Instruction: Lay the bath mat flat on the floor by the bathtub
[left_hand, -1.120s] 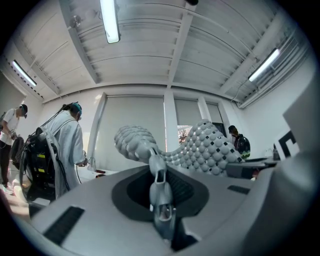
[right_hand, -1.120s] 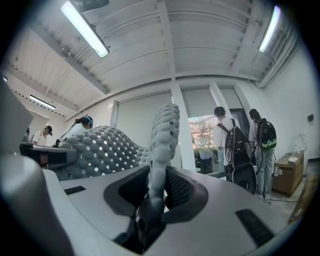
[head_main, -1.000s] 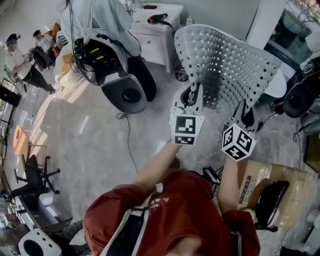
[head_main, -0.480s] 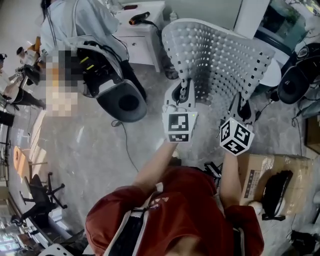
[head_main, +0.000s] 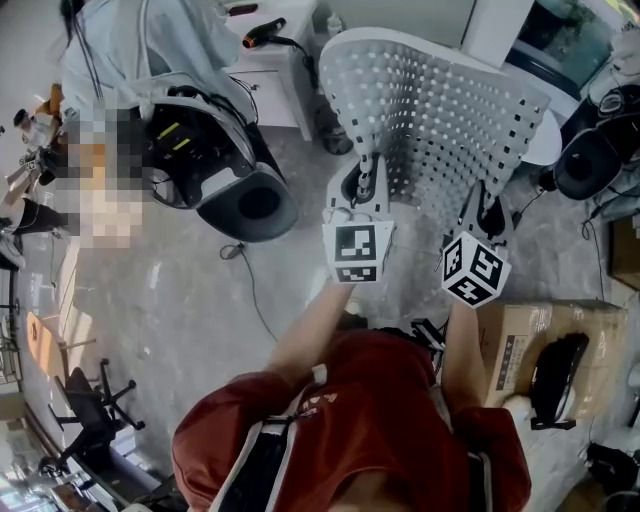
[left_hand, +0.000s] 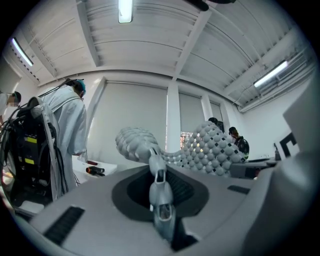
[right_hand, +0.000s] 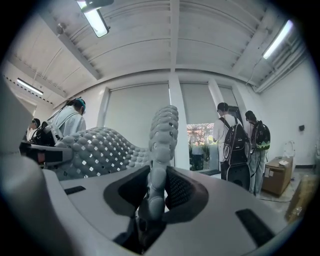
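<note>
The bath mat (head_main: 430, 115) is a pale grey rubber sheet with rows of bumps and square holes. It hangs spread out in the air in front of me, above the marble floor (head_main: 180, 290). My left gripper (head_main: 362, 192) is shut on its near left edge, and my right gripper (head_main: 487, 218) is shut on its near right edge. In the left gripper view the mat (left_hand: 212, 150) curls away from the jaws of the left gripper (left_hand: 159, 172). In the right gripper view a folded edge of the mat (right_hand: 162, 135) stands up out of the right gripper (right_hand: 154, 192).
A black-and-white machine (head_main: 240, 190) draped with a grey cloth stands at the left. Behind it is a white cabinet (head_main: 270, 60) with a hair dryer (head_main: 262, 33) on top. A cardboard box (head_main: 520, 345) lies at my right. A cable (head_main: 252, 295) crosses the floor. Two people with backpacks (right_hand: 235, 145) stand at the right.
Both grippers and the mat have shifted a little left and up in the head view. The grip on the mat is unchanged.
</note>
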